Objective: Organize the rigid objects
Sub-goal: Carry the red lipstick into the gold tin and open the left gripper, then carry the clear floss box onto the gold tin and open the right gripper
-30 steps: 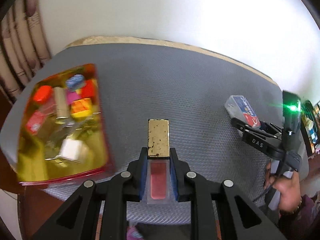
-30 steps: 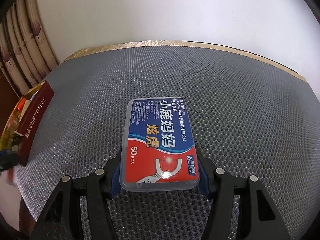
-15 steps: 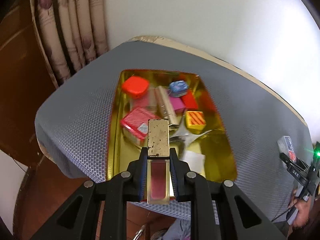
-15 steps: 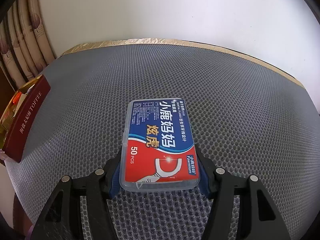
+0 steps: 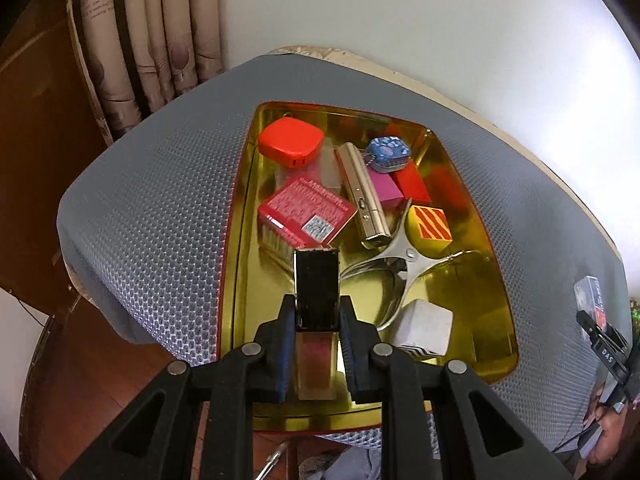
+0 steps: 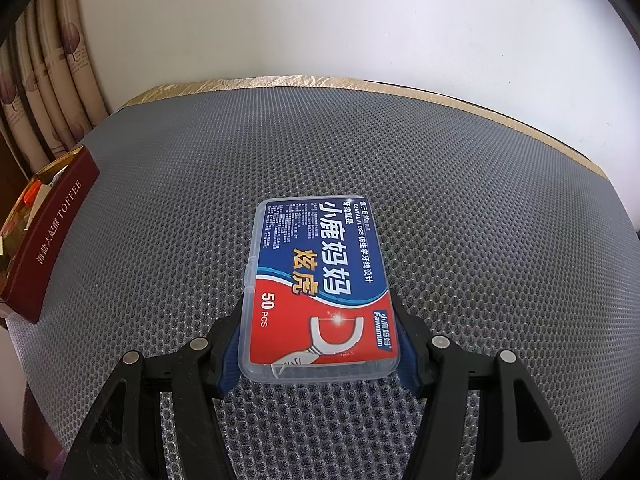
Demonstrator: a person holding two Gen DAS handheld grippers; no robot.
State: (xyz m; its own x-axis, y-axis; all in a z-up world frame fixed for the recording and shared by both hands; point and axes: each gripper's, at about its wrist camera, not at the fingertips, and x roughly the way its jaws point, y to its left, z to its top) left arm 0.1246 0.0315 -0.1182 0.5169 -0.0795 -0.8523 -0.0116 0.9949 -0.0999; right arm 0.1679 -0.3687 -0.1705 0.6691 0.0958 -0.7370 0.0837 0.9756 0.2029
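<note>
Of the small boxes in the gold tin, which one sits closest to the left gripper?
The white cube, at the near end of the tin, just right of the left hand-held gripper. The red, pink and orange-striped boxes all lie farther back.

Bright, sharp fisheye views; wall overexposed at right, edges bowed.

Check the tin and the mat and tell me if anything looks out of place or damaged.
Nothing looks damaged or spilled. The items in the gold tin lie jumbled, the red box propped on others. The left gripper holds a lip gloss tube over the tin; the right gripper holds the floss box above the mat.
</note>
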